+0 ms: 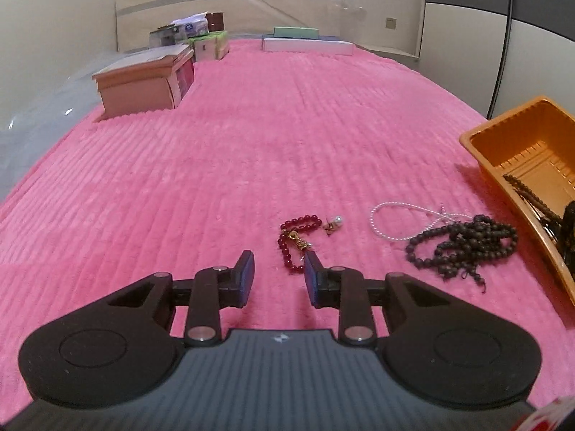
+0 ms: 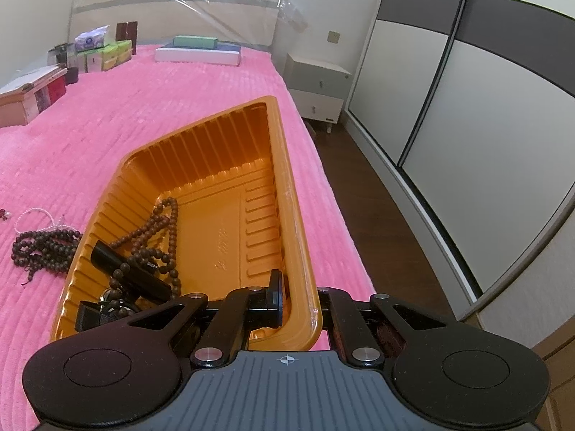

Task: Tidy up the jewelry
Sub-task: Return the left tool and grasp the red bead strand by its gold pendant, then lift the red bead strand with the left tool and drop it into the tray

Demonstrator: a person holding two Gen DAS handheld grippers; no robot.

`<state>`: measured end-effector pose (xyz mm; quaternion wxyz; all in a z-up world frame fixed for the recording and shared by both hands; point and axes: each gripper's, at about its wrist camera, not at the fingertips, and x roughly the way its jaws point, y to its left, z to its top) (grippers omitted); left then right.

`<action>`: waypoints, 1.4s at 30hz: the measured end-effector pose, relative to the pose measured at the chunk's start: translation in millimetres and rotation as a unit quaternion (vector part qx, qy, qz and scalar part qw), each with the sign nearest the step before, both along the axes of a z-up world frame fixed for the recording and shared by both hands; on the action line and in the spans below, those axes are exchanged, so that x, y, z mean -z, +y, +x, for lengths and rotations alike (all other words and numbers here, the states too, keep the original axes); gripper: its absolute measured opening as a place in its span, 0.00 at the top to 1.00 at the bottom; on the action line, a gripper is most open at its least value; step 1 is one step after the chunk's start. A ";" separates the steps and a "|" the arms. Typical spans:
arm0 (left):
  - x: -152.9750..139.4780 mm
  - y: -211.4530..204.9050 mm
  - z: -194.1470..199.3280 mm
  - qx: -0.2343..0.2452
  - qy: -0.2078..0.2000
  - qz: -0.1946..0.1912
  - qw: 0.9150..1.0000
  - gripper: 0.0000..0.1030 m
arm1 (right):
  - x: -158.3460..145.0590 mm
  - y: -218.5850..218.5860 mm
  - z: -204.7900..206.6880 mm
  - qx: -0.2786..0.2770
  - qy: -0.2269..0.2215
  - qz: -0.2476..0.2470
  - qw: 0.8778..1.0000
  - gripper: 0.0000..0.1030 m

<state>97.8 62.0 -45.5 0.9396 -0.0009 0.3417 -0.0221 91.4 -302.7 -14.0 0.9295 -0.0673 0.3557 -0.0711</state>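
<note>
Evidently mid-sort: held the orange plastic tray (image 2: 230, 165) steady at the bed's right edge, right gripper (image 2: 300, 305) clenched on its near rim, one finger inside the wall and one outside, presumably to stop the light tray sliding on the plush pink bedspread (image 1: 215, 151) while pieces went in. Already contained a brown bead strand (image 2: 158, 237) and some dark, hard-to-identify items in the near corner. Kept the left gripper (image 1: 278, 276) released and empty, jaws parted over the bedspread, just short of the red bead bracelet (image 1: 293, 240) with its gold charm; right finger's tip overlapped the bracelet's near end in view, though contact could not be told. Likely lined up for that bracelet as the nearest pick. Left lying further right, between bracelet and tray: a small pearl earring (image 1: 334, 223), a white pearl strand (image 1: 399, 221), and a heap of dark wooden beads (image 1: 463, 244), all close to the tray for a short carry.
</note>
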 end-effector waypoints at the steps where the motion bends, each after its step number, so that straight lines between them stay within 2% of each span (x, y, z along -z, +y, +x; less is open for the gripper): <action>1: 3.3 -0.3 1.3 0.005 -0.001 0.002 1.000 0.75 | -0.4 0.5 0.0 -0.001 0.000 -0.001 1.000 0.94; 3: 5.6 -5.2 4.3 0.013 -0.005 0.011 1.000 0.75 | -0.5 0.6 0.1 0.000 0.000 0.000 1.000 0.94; 6: 10.4 -12.4 12.5 0.032 -0.006 0.015 0.999 0.82 | -0.1 1.4 0.6 0.001 0.000 -0.002 1.000 0.94; 15: 27.3 -18.3 35.6 0.040 0.014 0.028 0.999 0.84 | 1.7 0.7 1.9 0.004 0.004 -0.004 1.000 0.94; 17: 26.1 -16.7 36.9 0.038 0.017 0.027 0.999 0.91 | 2.0 0.3 2.1 0.004 0.005 -0.005 1.000 0.94; 26: 15.4 -16.7 1.1 0.057 0.005 0.047 0.997 0.94 | 2.1 0.6 2.1 0.004 0.004 -0.005 1.000 0.94; 32: 15.0 -18.1 -25.6 0.084 0.010 0.031 0.996 0.94 | 1.9 0.5 1.9 0.003 0.003 -0.005 1.000 0.94; 42: 21.9 -20.4 -23.2 0.085 0.015 0.043 0.995 0.90 | 1.1 0.9 0.6 0.003 0.002 -0.006 1.000 0.94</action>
